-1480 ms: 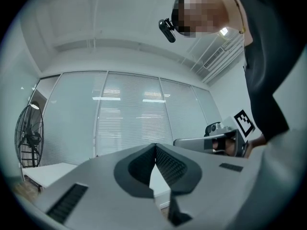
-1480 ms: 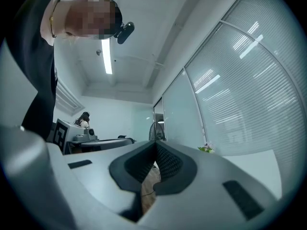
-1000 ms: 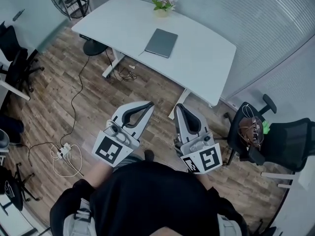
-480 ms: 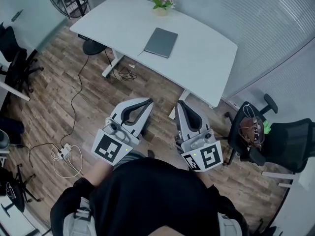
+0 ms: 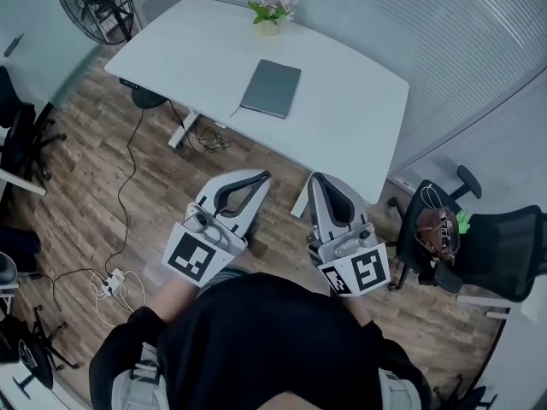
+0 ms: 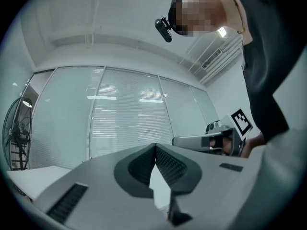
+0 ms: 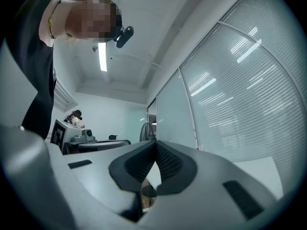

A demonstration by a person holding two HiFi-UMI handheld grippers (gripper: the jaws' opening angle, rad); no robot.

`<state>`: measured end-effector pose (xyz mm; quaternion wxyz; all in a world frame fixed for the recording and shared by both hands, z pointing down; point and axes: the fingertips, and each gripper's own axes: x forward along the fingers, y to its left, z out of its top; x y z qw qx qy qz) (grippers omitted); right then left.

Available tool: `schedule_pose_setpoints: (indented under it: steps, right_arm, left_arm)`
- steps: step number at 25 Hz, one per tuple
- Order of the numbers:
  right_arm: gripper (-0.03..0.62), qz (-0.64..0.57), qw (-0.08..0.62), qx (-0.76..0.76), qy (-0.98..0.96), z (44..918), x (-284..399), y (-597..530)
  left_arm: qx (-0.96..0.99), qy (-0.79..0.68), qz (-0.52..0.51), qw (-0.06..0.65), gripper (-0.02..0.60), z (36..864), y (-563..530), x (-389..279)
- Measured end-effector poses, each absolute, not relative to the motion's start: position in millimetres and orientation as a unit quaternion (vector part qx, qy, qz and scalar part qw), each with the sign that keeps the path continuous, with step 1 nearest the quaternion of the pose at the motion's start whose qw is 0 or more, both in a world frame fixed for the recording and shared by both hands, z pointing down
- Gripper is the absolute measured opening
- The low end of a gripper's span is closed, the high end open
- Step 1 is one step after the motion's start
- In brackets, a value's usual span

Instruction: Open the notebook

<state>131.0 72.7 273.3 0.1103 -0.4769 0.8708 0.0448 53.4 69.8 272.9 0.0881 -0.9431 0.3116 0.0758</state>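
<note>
I hold both grippers out level in front of my chest, side by side and a little apart, each marker cube close to my body and the jaws pointing away from me toward the desk. The left gripper (image 5: 261, 178) has its jaws pressed together with nothing between them. The right gripper (image 5: 317, 178) is the same, its ribbed pads meeting at the tips around nothing. Both hang over bare wooden floor (image 5: 94, 178), well short of the desk's near edge.

On the floor to my left lies a white power strip (image 5: 112, 274), with a black cable (image 5: 128, 169) running from it toward the desk's legs. To my right stands a black office chair (image 5: 500, 250) with a brown bag (image 5: 436, 231) on the seat beside it.

Further off is the white desk (image 5: 350, 109). The grey notebook (image 5: 271, 88) lies closed and flat about the middle of the desktop, well apart from both grippers. A small potted plant (image 5: 270, 12) stands at the far edge. Beyond the desk's left corner is a standing fan (image 5: 92, 2), and a glass wall with blinds (image 5: 479, 41) runs behind the far and right edges.
</note>
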Motion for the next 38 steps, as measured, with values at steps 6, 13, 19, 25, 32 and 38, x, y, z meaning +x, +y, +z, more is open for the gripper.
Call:
schedule_pose_setpoints:
  steps: [6,13,19,25,32,38]
  right_arm:
    - [0.005,0.048,0.105,-0.482,0.868,276,131,28]
    - [0.005,0.038,0.105,-0.490,0.865,279,129,-28]
    - [0.005,0.042,0.103,-0.494,0.862,271,124,-74]
    - [0.005,0.045,0.102,-0.501,0.858,267,118,-113]
    - [0.005,0.047,0.100,-0.518,0.848,267,120,-153]
    - [0.005,0.048,0.101,-0.532,0.839,267,122,-177]
  left_arm:
    - [-0.944,0.306,0.078,0.097,0.011,271,22,52]
    - [-0.947,0.299,0.078,0.090,0.011,269,-32,49]
    - [-0.950,0.292,0.069,0.091,0.011,266,-75,44]
    - [-0.952,0.284,0.074,0.090,0.011,261,-116,38]
    - [-0.958,0.264,0.072,0.089,0.011,264,-158,41]
    - [-0.961,0.254,0.073,0.083,0.011,267,-186,42]
